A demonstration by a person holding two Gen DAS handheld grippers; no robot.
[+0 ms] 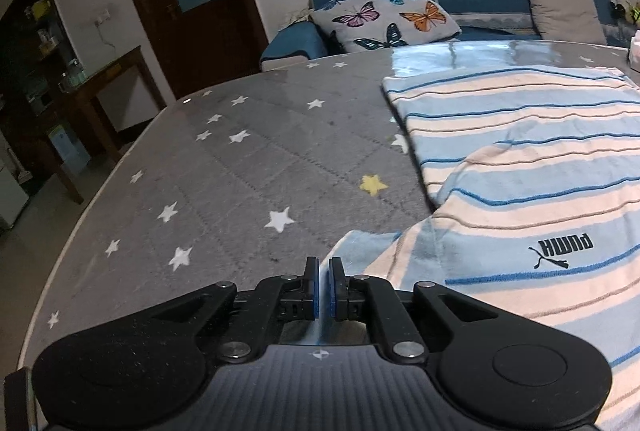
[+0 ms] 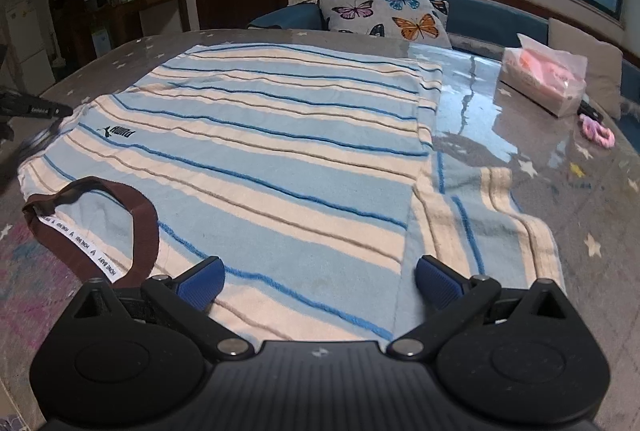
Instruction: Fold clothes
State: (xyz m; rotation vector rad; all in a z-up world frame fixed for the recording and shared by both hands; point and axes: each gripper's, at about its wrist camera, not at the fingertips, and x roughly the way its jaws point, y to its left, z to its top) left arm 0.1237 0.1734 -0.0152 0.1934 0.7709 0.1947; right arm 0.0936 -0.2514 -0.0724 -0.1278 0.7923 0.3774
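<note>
The left gripper (image 1: 324, 283) pinches the striped shirt (image 2: 260, 151)'s near left sleeve edge, ready to fold it inward; the right gripper (image 2: 318, 285) hovers wide open over the near shoulder.

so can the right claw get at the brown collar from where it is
Probably yes: the right claw is open above the striped shirt, and the brown collar lies uncovered just to its left, nothing between.

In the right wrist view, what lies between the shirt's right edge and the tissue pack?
Only bare, glossy table lies between the striped shirt and the tissue pack, seen in the right wrist view.
</note>
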